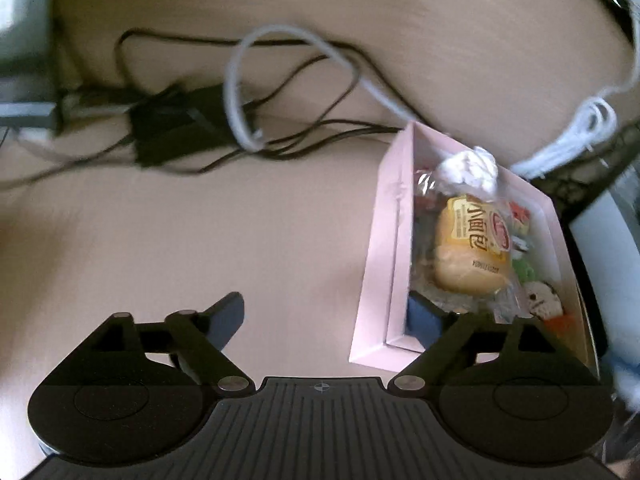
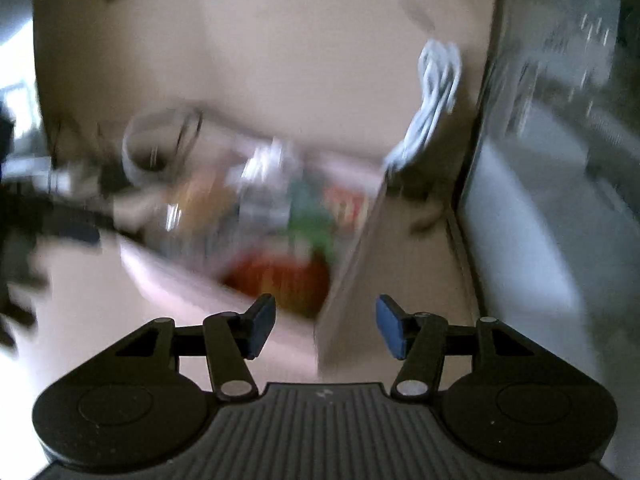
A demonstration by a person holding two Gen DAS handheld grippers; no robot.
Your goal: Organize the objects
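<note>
Pink box (image 1: 394, 240) sits at the table's (image 1: 200, 240) right edge, already packed: wrapped bun (image 1: 472, 252) on top, small toys beside it. Left gripper (image 1: 328, 320) is spread wide and empty, its right finger over the box's near corner, probably to straddle the wall and steady it. Right gripper (image 2: 326, 326) is half open, nothing between the pads. Left view alone shows the cable tangle (image 1: 240, 112) behind; right view is motion-blurred, contents unreadable.
</note>
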